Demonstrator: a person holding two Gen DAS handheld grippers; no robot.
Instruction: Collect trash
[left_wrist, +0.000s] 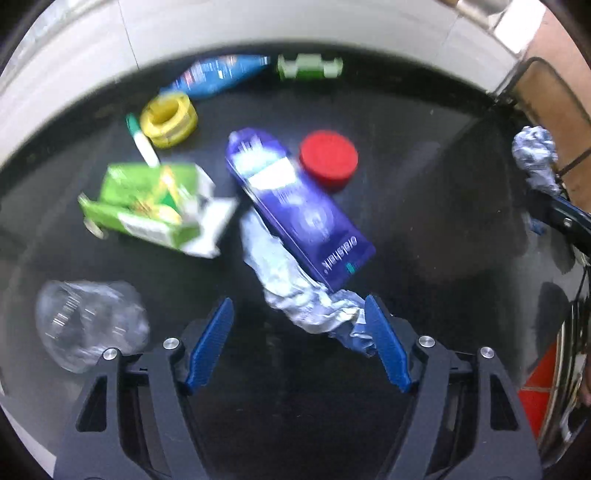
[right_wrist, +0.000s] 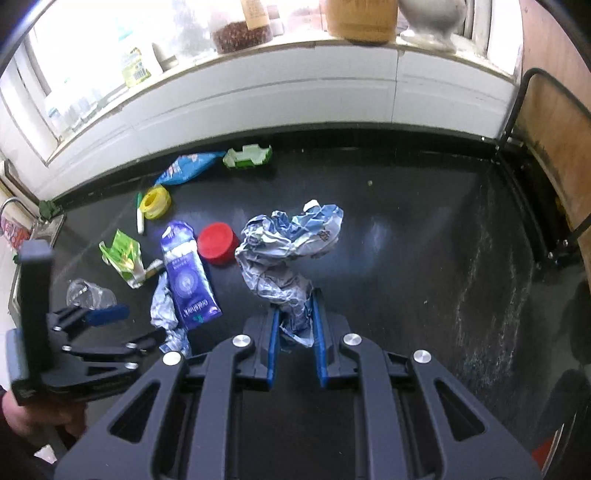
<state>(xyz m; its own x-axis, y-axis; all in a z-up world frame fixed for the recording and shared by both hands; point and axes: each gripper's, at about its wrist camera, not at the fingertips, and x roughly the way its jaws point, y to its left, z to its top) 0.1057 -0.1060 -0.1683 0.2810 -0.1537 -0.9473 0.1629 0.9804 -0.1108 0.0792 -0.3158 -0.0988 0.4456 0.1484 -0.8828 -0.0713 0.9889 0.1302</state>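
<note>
Nearest our right lens, the right hand-held gripper is clamped on a crumpled blue-and-white wrapper, pinching only its lower tail while the bulk balloons above the fingers, lifted off the black table. We judge the hold thin, so we should carry it steadily and avoid swinging, or the wad may slip free.

Our left hand-held gripper stands wide open and empty, with a second crumpled foil wrapper touching its right finger and running up under the purple oralshark box. To take it well, we should centre the jaws over the thick crumpled end before closing, since the box rests on the far part and may drag along.

Further out lie a red lid, a torn green carton, a clear plastic cup on its side, a yellow tape roll with a green-capped marker beside it, a blue pouch and a green-and-white packet by the wall.

The cup looks empty. No bin shows in either view, so we cannot tell where the trash goes.
</note>
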